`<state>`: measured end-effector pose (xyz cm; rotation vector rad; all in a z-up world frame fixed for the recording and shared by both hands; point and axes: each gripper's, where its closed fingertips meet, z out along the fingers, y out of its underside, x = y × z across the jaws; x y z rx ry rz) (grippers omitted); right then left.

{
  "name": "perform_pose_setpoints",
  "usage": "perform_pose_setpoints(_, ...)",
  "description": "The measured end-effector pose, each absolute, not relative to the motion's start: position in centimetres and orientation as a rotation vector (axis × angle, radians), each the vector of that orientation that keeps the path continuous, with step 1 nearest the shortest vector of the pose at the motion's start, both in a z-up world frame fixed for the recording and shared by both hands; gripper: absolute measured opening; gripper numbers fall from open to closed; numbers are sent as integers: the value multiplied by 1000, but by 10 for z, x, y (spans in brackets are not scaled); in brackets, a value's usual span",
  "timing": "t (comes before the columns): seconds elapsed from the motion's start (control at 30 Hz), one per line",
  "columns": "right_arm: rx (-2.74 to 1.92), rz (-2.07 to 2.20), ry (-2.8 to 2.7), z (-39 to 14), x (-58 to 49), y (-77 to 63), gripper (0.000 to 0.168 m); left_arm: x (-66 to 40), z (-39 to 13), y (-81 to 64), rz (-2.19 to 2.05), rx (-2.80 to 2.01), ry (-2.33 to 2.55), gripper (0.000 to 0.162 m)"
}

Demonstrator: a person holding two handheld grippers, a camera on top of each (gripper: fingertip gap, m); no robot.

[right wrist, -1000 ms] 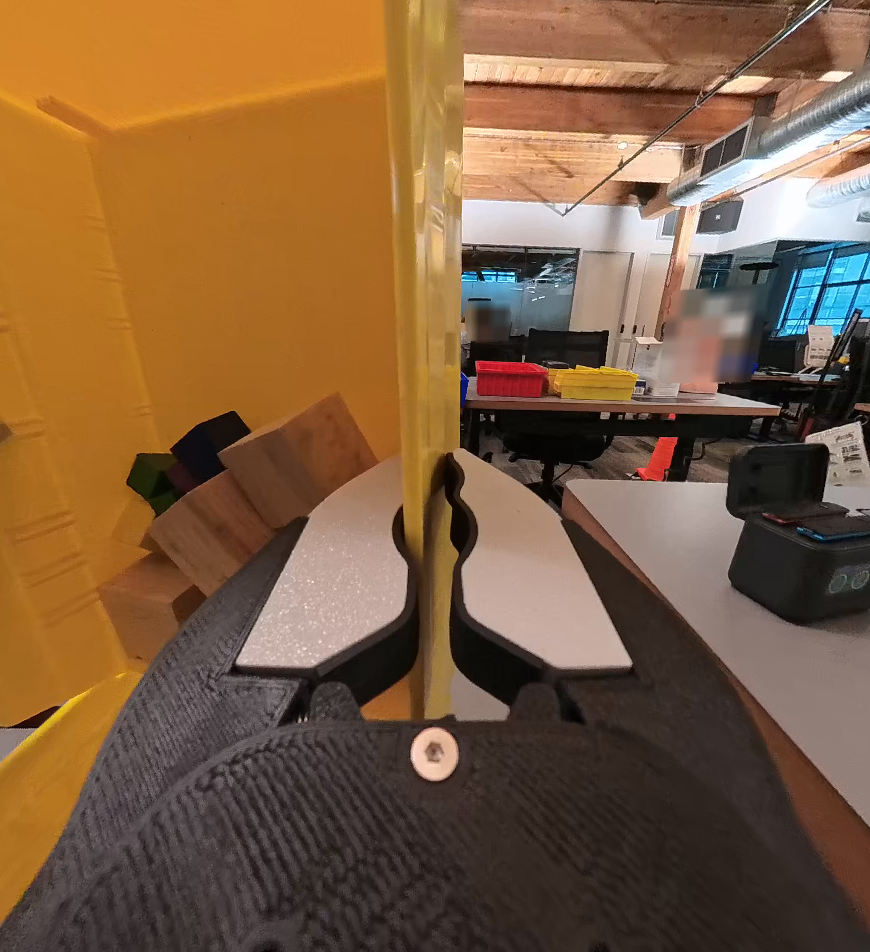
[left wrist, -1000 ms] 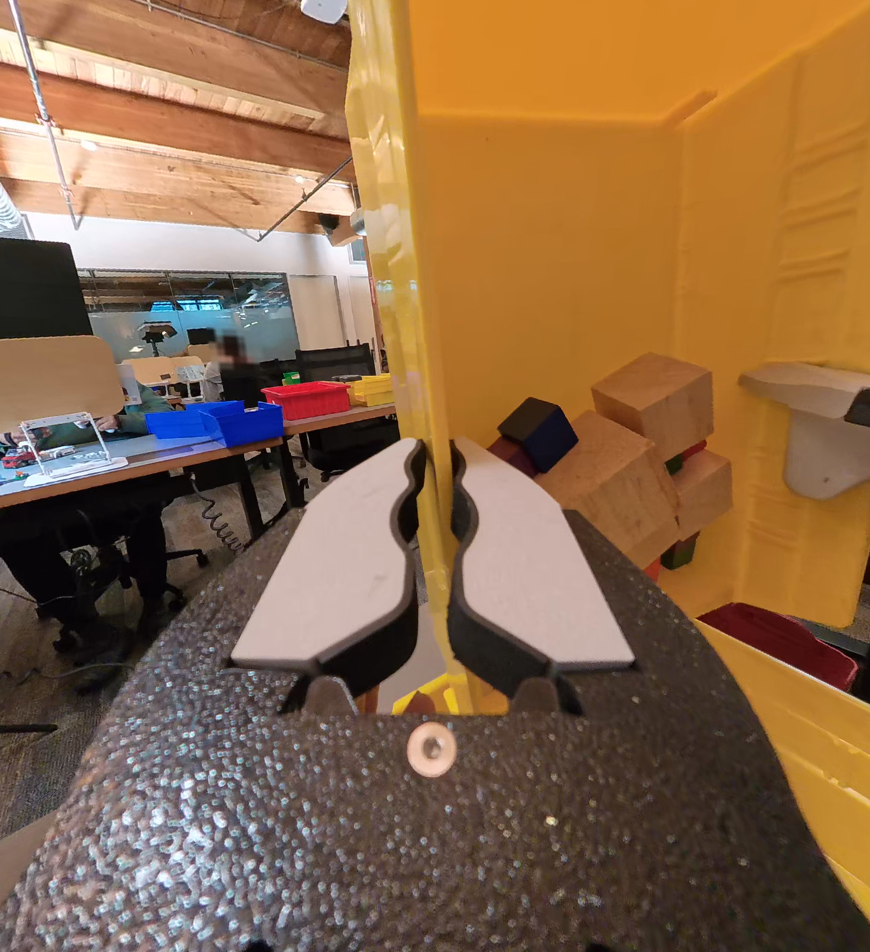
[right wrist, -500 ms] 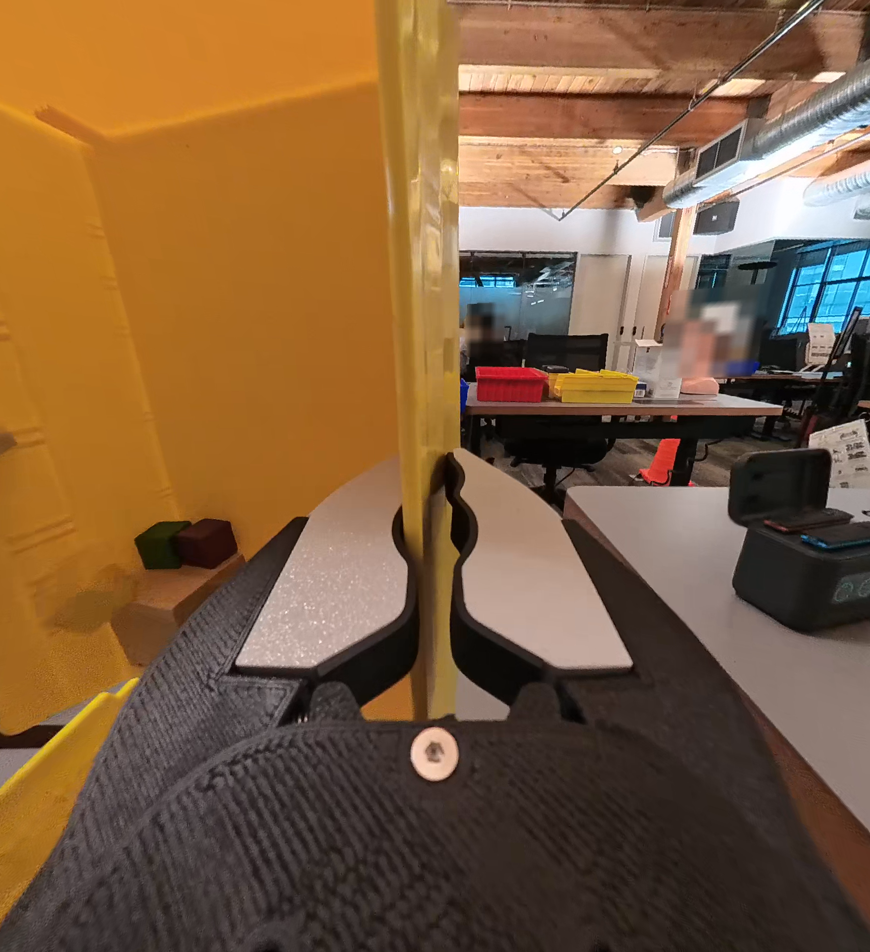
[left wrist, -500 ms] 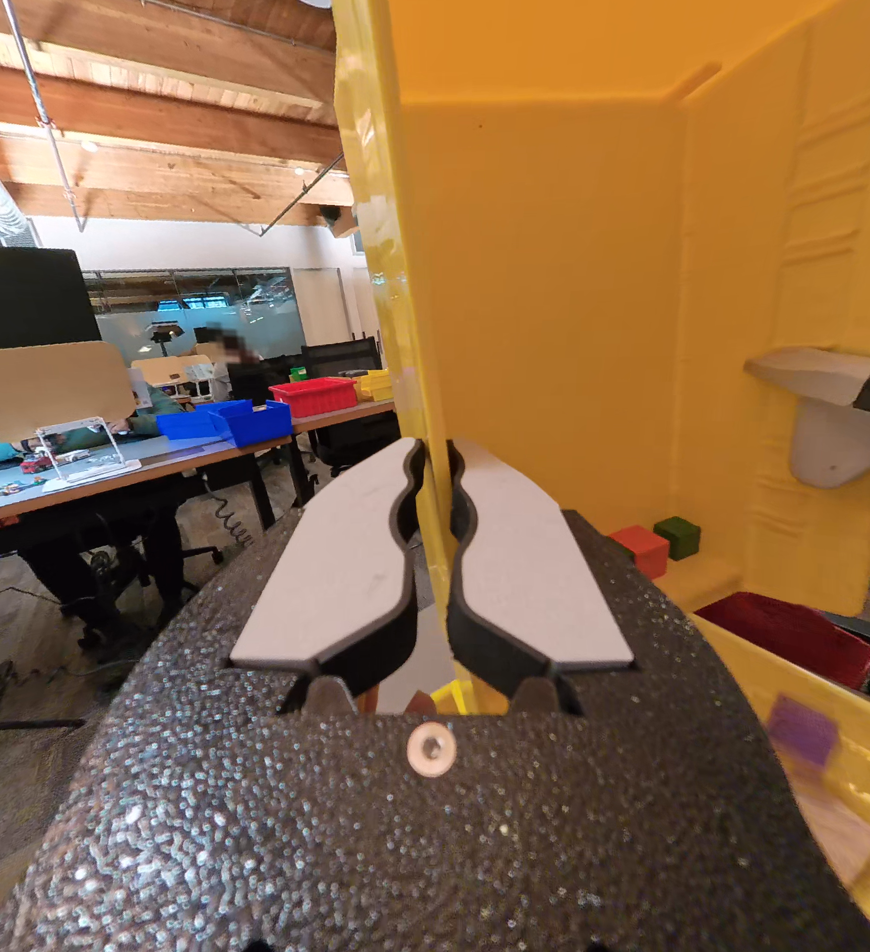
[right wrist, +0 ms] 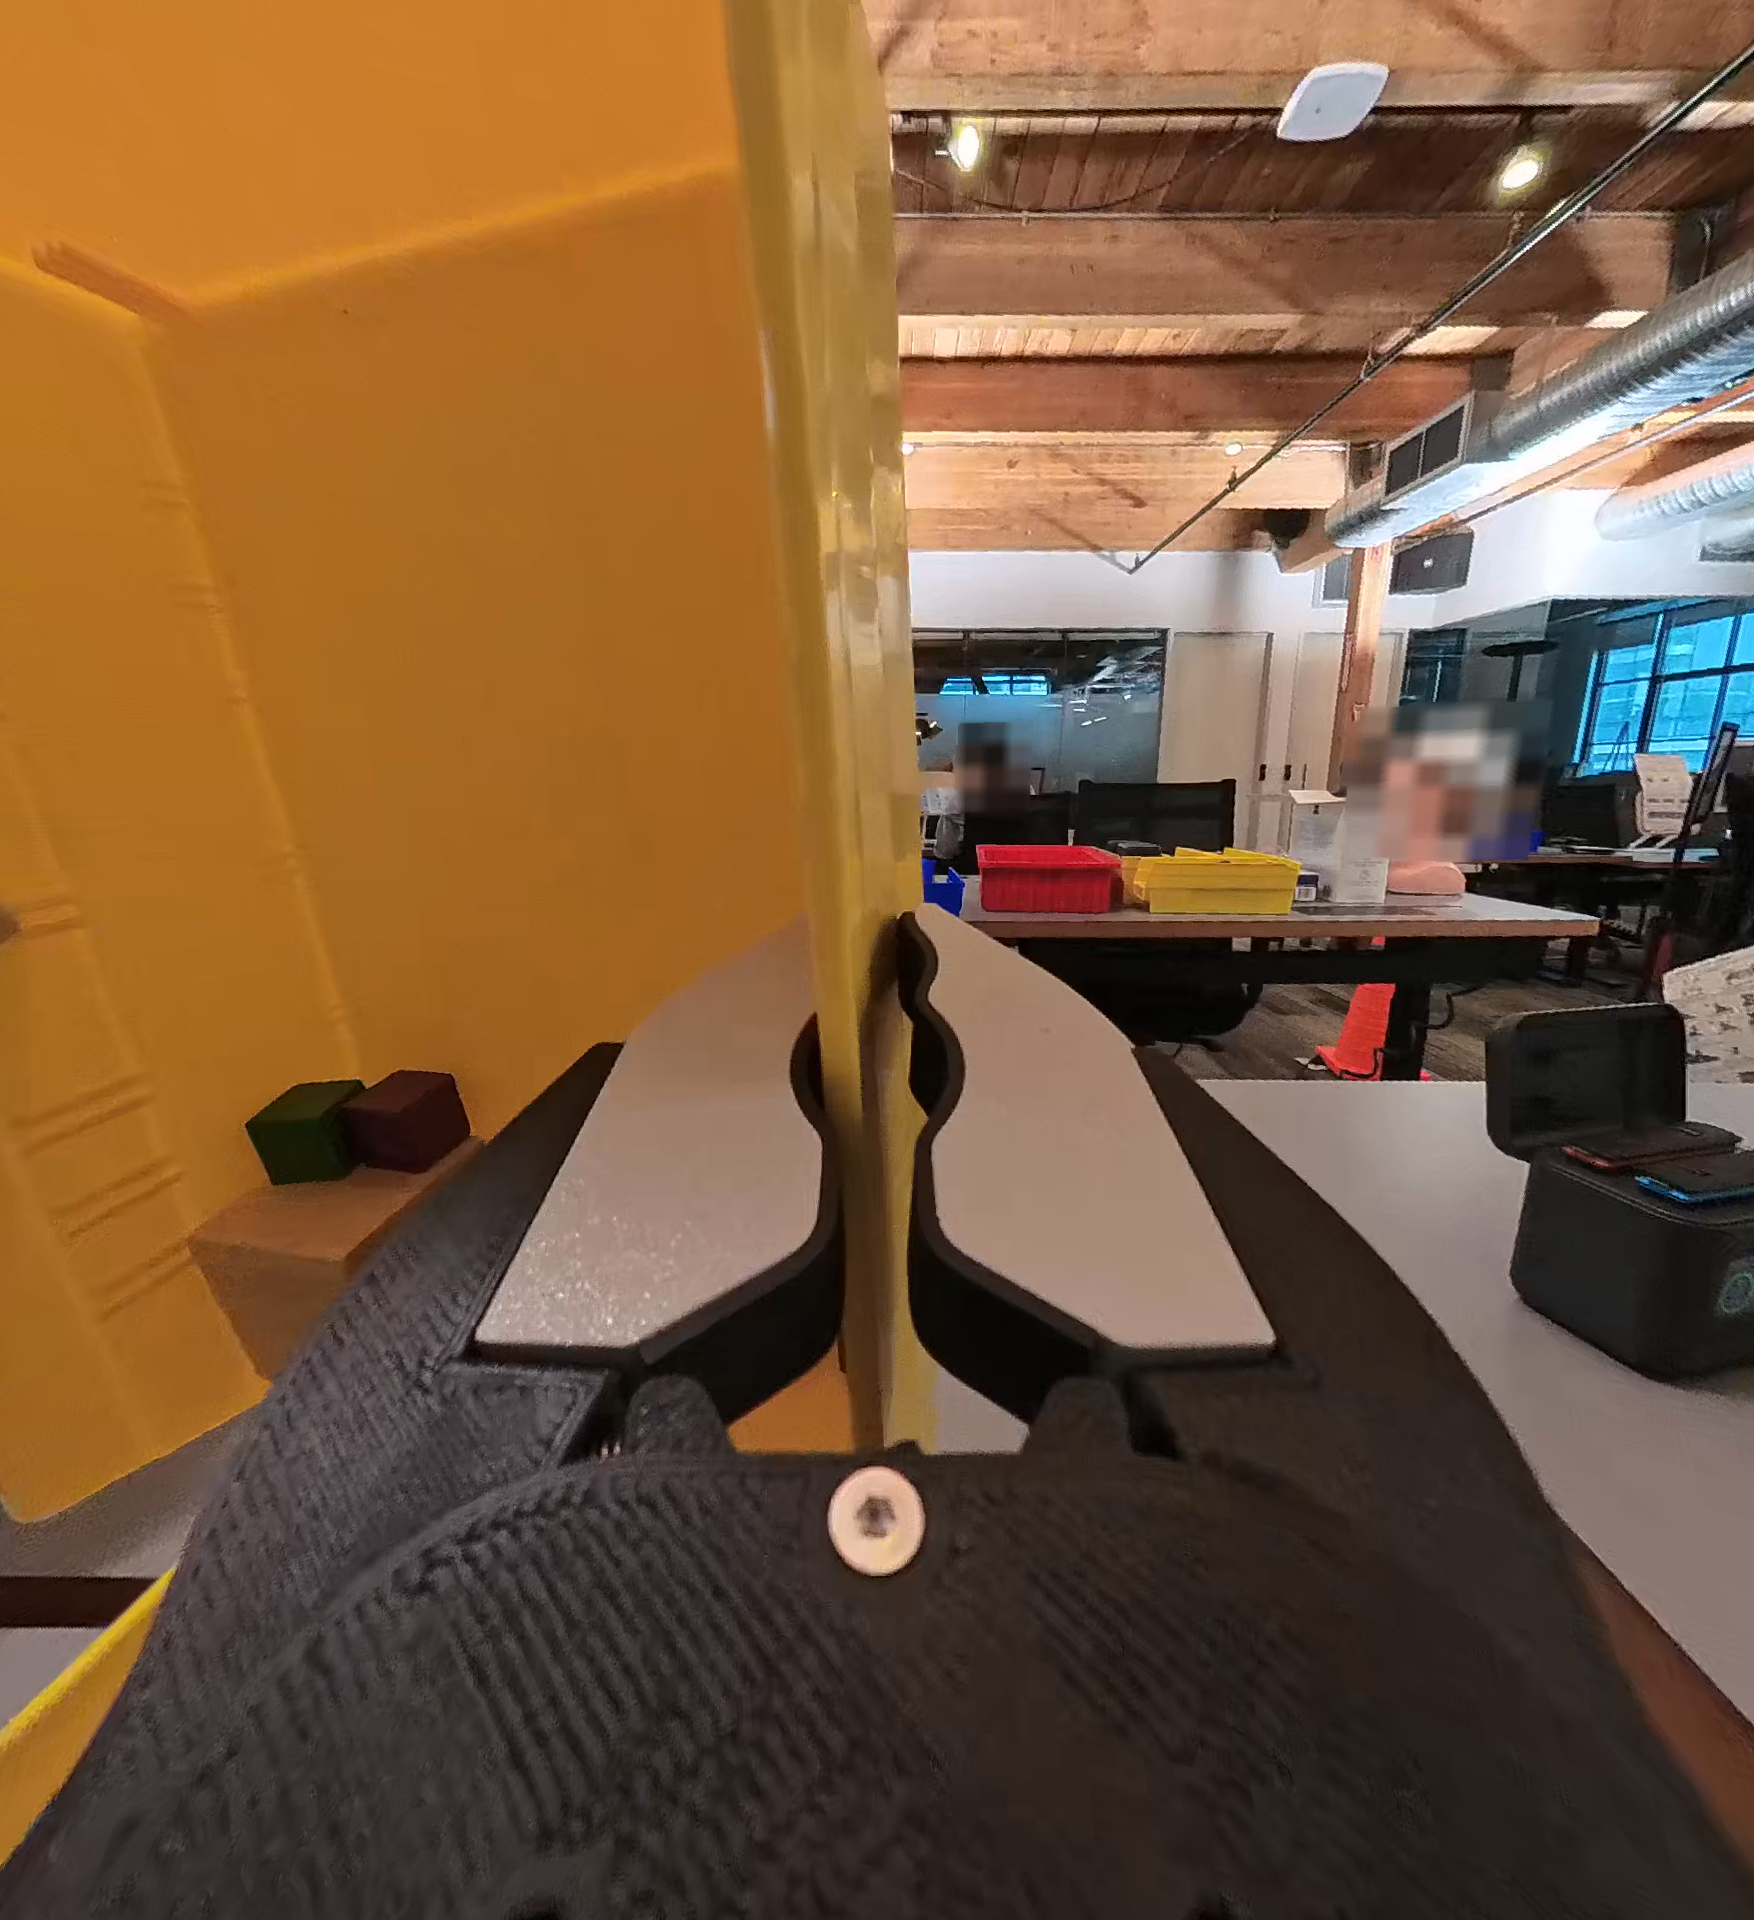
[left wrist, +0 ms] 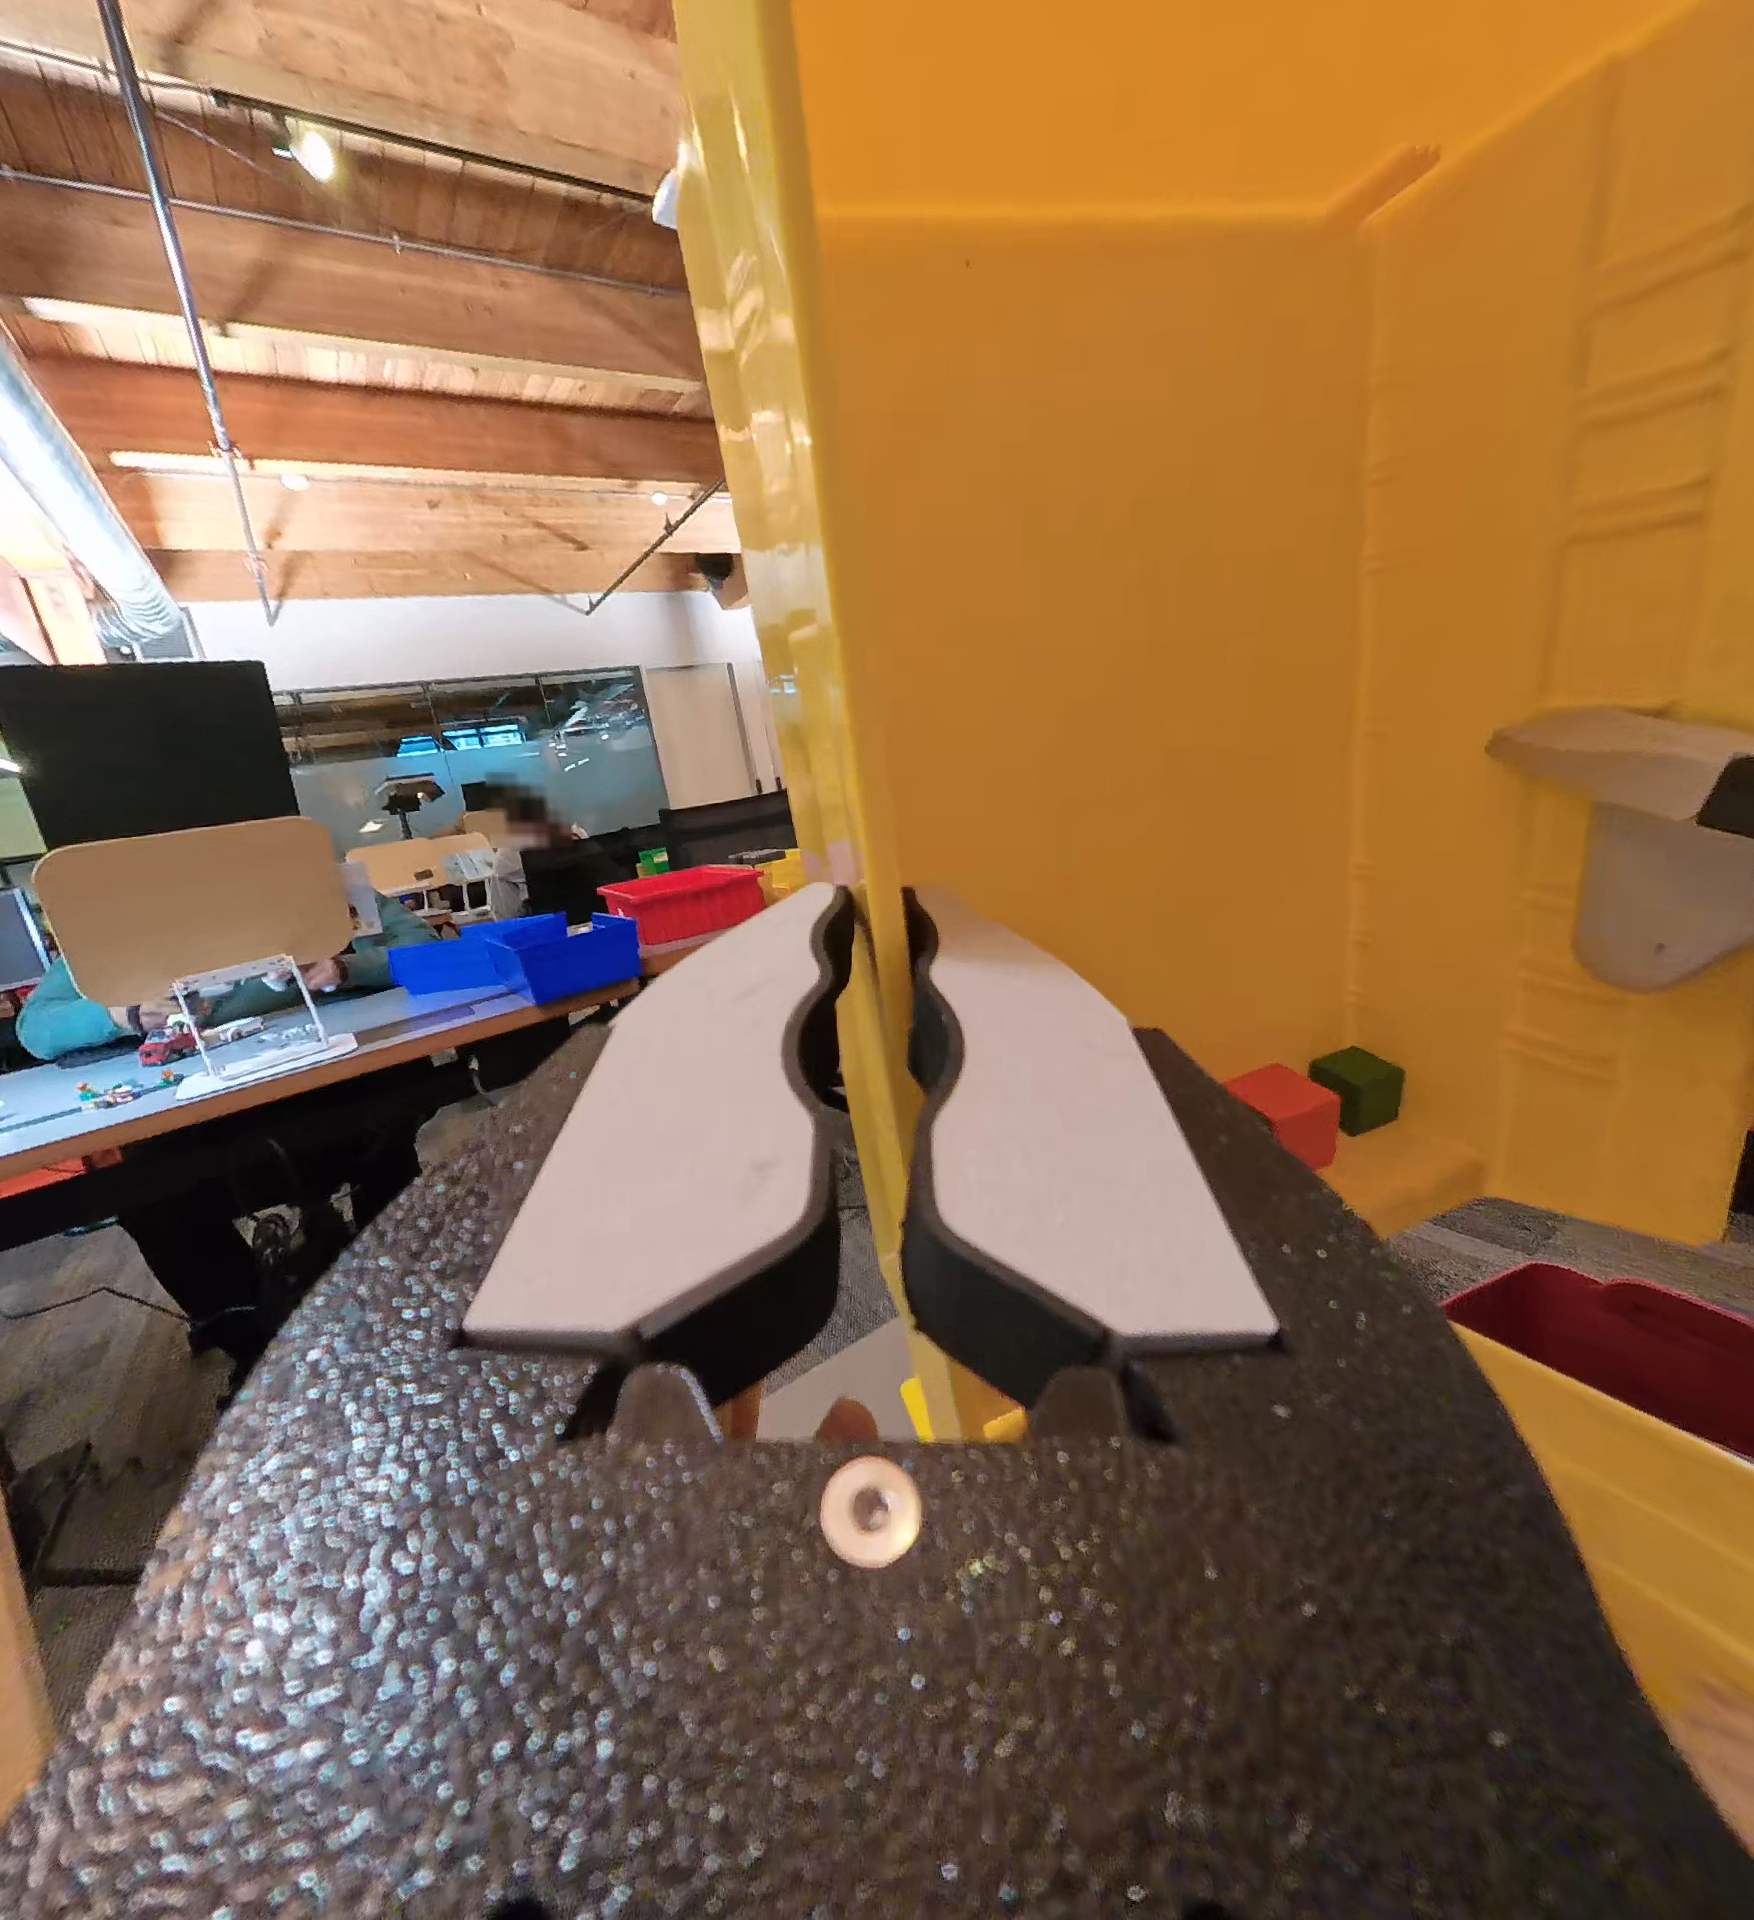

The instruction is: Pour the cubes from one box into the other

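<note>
Tipping steeply, the yellow box (left wrist: 1112, 623) hangs between both grippers with its open mouth facing down and toward the holder; left gripper (left wrist: 878, 1039) is clamped narrow on one side wall, right gripper (right wrist: 868, 1049) clamped narrow on the opposite wall, each wall edge running straight up between the jaws. Key relation: remaining cubes sit at the low lip of the box, ahead of and inward from both grippers. From the left wrist view, a red cube (left wrist: 1283, 1112) and green cube (left wrist: 1359, 1088) rest on a wooden block (left wrist: 1403, 1184) at the lip; from the right wrist view the same green cube (right wrist: 304, 1130) sits touching a dark maroon-looking one (right wrist: 405, 1120), likely the red cube in shade. Second yellow box (left wrist: 1683, 1496) lies below, its rim under the mouth, with a dark red bin (left wrist: 1662, 1361) just beyond. Judging by this, more tilt about the axis joining the two grippers would clear the stragglers; neither arm looks clearly nearer to them.
</note>
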<state>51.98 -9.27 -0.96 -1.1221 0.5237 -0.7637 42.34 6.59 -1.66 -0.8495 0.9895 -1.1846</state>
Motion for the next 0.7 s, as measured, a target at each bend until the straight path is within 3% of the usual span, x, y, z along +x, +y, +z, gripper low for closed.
perform_pose_setpoints(0.7,-1077,-725,539,-11,518,-93,6,417,-10,64,-1169,-812,989,8)
